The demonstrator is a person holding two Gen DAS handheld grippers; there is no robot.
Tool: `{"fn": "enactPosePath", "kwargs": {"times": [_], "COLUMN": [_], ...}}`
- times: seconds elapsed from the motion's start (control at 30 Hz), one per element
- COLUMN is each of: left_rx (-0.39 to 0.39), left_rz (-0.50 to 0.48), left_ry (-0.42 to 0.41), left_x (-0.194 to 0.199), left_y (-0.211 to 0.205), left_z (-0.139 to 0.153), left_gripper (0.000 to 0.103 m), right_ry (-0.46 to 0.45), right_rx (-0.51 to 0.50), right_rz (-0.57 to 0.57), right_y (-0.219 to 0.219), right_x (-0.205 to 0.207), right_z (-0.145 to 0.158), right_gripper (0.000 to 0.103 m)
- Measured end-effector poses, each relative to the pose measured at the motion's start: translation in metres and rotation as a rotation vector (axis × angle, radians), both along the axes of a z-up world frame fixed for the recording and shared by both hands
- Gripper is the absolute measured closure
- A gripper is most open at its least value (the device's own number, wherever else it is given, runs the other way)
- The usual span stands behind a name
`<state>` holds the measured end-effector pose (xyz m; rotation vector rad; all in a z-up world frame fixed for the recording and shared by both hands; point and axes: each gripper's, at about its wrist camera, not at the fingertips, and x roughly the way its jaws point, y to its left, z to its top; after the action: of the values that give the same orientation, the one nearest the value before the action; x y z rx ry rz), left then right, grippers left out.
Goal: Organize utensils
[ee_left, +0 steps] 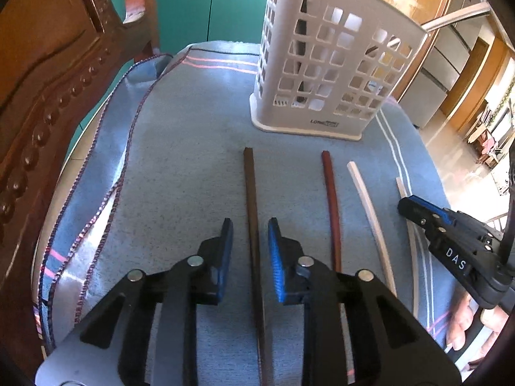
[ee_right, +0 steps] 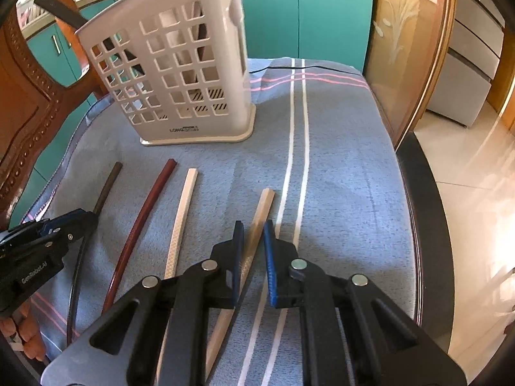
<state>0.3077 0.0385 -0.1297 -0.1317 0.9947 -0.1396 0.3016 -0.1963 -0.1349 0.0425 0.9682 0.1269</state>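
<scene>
- Left wrist view: my left gripper (ee_left: 250, 225) has its blue pads on either side of the dark brown chopstick (ee_left: 251, 199), with a gap showing on both sides, so I read it as spread around the stick and not pinching it.
- That chopstick lies flat on the blue cloth (ee_left: 180, 148), running away from me toward the white utensil basket (ee_left: 325, 74).
- To its right lie the red chopstick (ee_left: 331, 206) and the white chopstick (ee_left: 370, 212), apart from each other and roughly parallel.
- Far right in this view I see my right gripper (ee_left: 406, 207) low over the cloth.
- Right wrist view: my right gripper (ee_right: 252, 228) has its jaws drawn close around the tan chopstick (ee_right: 262, 206); the pads look pressed against it, so I call it pinching that stick, which lies on the cloth.
- The tan chopstick sits just beside 2 white stripes (ee_right: 297, 148) in the cloth.
- The basket stands upright at the far side, with dark utensils (ee_right: 61, 9) sticking out of it.
- A carved wooden chair back (ee_left: 48, 74) stands at the left of the table.
</scene>
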Motion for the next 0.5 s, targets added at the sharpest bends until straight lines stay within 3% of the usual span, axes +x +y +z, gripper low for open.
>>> {"fn": "enactPosePath", "kwargs": {"times": [0.13,0.27,0.5], "left_rx": [-0.007,-0.012,0.164], "left_rz": [0.029,0.056,0.049], "left_ry": [-0.005,0.026,0.024], "left_x": [0.003,0.014,0.023], "left_y": [0.009,0.014,-0.014], "left_z": [0.002,-0.005,-0.009], "left_gripper": [0.062,0.061,0.053], "right_ry": [-0.002,0.007,0.014], "right_rx": [0.023,0.023,-0.032], "right_rz": [-0.010,-0.006,0.008], "right_y": [-0.005,-0.006,0.009], "right_x": [-0.001,-0.001,0.001], "right_z": [0.002,0.001,-0.004], "right_gripper": [0.087,0.086,0.081]}}
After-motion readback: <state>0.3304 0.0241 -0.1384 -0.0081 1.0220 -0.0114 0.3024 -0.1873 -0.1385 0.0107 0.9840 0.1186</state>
